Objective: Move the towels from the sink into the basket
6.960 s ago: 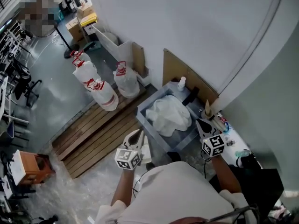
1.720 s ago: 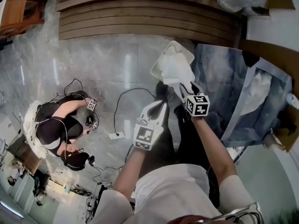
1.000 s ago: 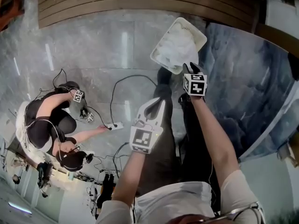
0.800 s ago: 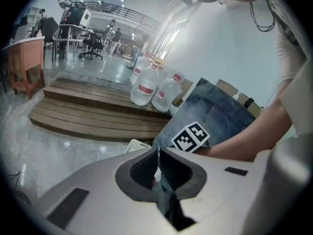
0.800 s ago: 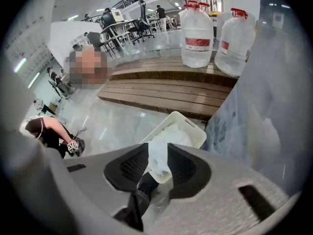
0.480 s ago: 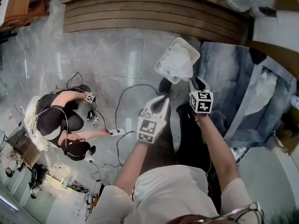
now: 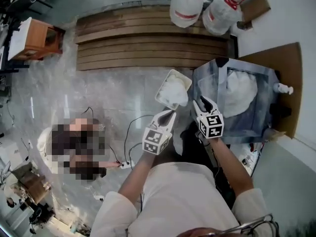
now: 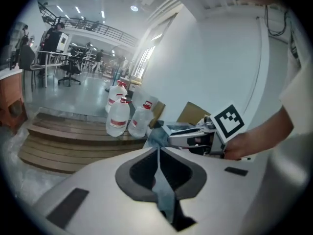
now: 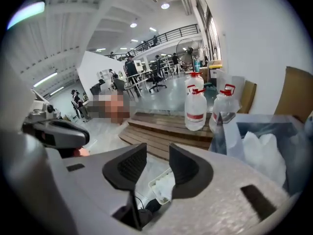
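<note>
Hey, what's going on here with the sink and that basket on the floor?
A person standing by the sink holds a gripper in each hand. A white towel lies in the basket on the floor, and more white cloth is in the sink. The left gripper is shut and empty. The right gripper has its jaws apart with nothing between them. Neither touches a towel.

White towels, a seemingly blue-grey sink — white basket, brown slatted boards, red-labelled whitish jugs
</note>
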### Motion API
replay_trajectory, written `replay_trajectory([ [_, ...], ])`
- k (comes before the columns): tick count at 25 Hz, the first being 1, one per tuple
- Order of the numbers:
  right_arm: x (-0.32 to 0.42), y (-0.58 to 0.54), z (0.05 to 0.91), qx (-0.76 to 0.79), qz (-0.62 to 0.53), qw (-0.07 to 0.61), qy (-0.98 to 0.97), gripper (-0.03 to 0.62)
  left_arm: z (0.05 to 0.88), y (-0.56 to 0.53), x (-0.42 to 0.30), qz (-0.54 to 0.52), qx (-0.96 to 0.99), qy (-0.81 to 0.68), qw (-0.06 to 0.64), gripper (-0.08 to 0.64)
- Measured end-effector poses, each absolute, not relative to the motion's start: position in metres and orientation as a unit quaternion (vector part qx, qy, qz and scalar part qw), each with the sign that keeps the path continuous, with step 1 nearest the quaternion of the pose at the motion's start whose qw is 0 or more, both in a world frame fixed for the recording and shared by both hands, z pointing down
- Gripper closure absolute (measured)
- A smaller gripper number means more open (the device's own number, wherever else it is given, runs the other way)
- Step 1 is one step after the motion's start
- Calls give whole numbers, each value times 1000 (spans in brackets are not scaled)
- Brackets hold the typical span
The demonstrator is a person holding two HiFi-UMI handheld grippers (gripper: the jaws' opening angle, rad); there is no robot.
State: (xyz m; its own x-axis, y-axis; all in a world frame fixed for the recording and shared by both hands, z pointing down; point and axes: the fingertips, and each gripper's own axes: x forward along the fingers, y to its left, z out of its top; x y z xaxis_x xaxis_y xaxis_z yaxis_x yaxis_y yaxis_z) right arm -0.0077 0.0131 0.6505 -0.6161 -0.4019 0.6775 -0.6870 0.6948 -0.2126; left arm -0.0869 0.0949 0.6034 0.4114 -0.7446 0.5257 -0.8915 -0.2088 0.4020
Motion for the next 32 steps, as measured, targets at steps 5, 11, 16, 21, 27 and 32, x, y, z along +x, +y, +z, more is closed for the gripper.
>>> replay_trajectory([
  [5,50,21,568,333,208,273,-878,428,536,88,-33,101,805,-491,317,543],
  [11,121,30,490,377,191,227,-877,403,467,81,13,85,843,-454,278,543],
  [16,175,33,436,424,180,188,-868,400,427,68,28,78,856,-444,254,543],
  [21,234,36,392,475,152,166,-851,400,393,59,46,72,872,-428,227,543],
  [27,293,45,353,533,129,139,-825,428,367,47,63,71,887,-409,201,543],
  [32,333,56,338,580,128,117,-796,457,355,33,82,70,899,-388,189,543],
])
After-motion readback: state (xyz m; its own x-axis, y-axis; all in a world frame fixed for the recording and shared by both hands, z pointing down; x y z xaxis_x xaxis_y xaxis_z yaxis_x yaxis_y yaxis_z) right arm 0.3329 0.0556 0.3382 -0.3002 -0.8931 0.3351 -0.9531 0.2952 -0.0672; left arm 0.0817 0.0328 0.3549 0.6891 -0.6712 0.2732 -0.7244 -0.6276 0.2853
